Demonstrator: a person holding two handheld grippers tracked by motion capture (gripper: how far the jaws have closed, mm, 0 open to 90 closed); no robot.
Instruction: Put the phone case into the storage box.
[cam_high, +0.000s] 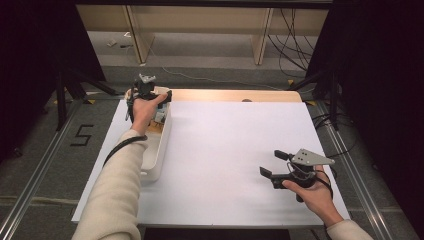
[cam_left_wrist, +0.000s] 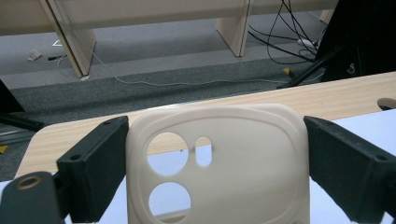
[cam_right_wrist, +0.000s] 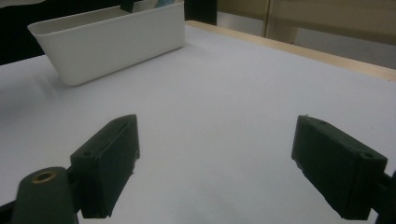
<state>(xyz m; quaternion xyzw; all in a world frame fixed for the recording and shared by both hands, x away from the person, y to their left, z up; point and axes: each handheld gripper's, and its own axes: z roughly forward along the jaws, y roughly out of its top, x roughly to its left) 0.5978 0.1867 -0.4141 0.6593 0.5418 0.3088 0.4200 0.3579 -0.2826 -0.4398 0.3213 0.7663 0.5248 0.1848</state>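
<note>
One cream phone case (cam_left_wrist: 219, 163) sits clamped in the left tongs (cam_left_wrist: 215, 158) above one white bin (cam_high: 159, 145); the right tongs (cam_right_wrist: 215, 168) hang released over the tabletop (cam_high: 225, 150).

Only the white bin (cam_high: 156, 150) along the left edge blocks passage across the white table (cam_high: 230, 150).
</note>
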